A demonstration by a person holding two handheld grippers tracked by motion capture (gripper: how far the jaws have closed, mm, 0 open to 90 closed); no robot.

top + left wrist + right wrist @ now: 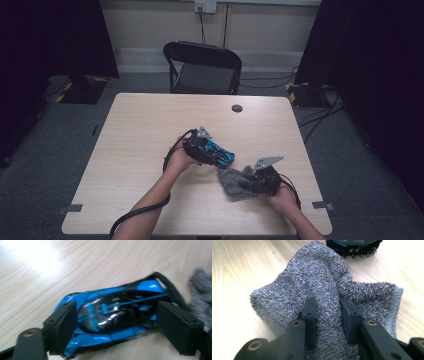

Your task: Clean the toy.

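My right gripper (327, 315) pinches the grey cloth (322, 282) near the table's (150, 130) right edge; my left gripper (120, 325) straddles the blue toy car (112, 312) just left, jaws spread; wiping seems not begun.

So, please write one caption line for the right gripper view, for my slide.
Right gripper pinching a fold of the grey terry cloth on the light wooden table.

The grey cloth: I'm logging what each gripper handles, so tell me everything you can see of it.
The grey cloth is a small towel of looped, terry-like pile with a smooth hemmed edge on one side. It lies crumpled on the pale wooden table, near the front right. The right gripper pinches a raised fold between its pads. The blue and black toy car sits just beside it.
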